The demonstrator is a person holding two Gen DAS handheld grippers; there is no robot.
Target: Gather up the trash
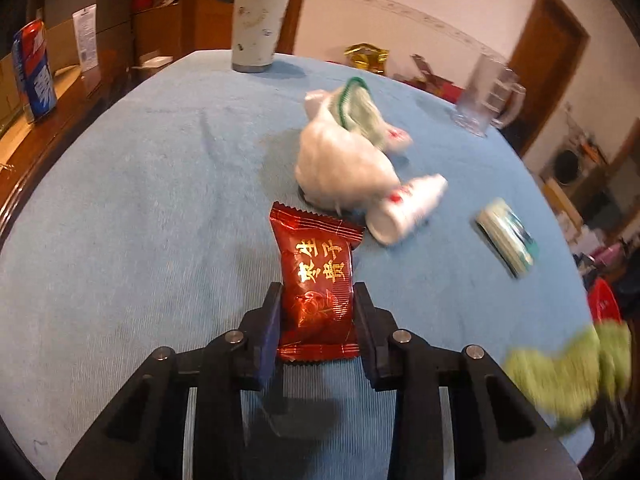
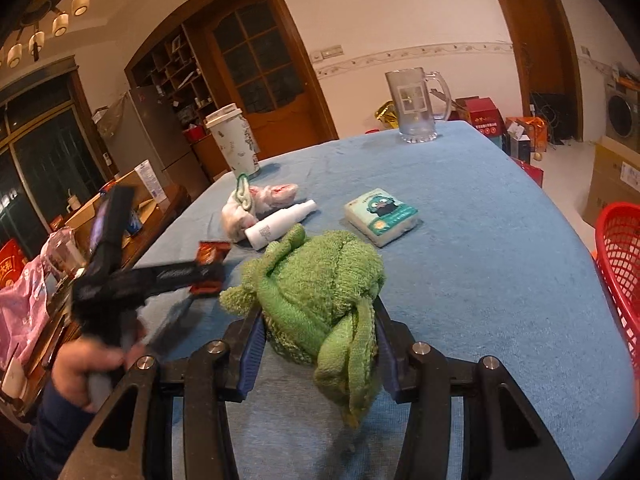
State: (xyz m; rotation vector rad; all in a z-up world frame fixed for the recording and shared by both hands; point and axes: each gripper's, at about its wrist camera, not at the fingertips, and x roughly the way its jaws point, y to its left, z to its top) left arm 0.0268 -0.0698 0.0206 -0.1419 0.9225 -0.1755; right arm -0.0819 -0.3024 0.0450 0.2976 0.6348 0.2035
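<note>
Your left gripper (image 1: 316, 300) is clamped on a red snack packet (image 1: 316, 280), its two fingers pressing the packet's sides and holding it upright above the blue tablecloth (image 1: 140, 220). From the right wrist view, that same gripper (image 2: 208, 276) appears blurred at nine o'clock with the packet (image 2: 210, 256) pinched at its tip.

Your right gripper (image 2: 320, 340) is clenched around a green towel (image 2: 320, 292), bunched between the pads, with a fold hanging down toward six o'clock.

In the left view, a crumpled white plastic bag (image 1: 344, 160) lies at twelve o'clock beyond the packet, with a small white bottle (image 1: 408, 208) on its side touching the bag at one o'clock. A tissue pack (image 1: 506, 236) lies apart from them at two o'clock. A paper cup (image 1: 260, 16) with a lid stands at the far edge around twelve o'clock, and a glass mug (image 1: 486, 96) stands at one o'clock.

In the right view, a red basket (image 2: 620, 272) sits off the table's edge at three o'clock.
</note>
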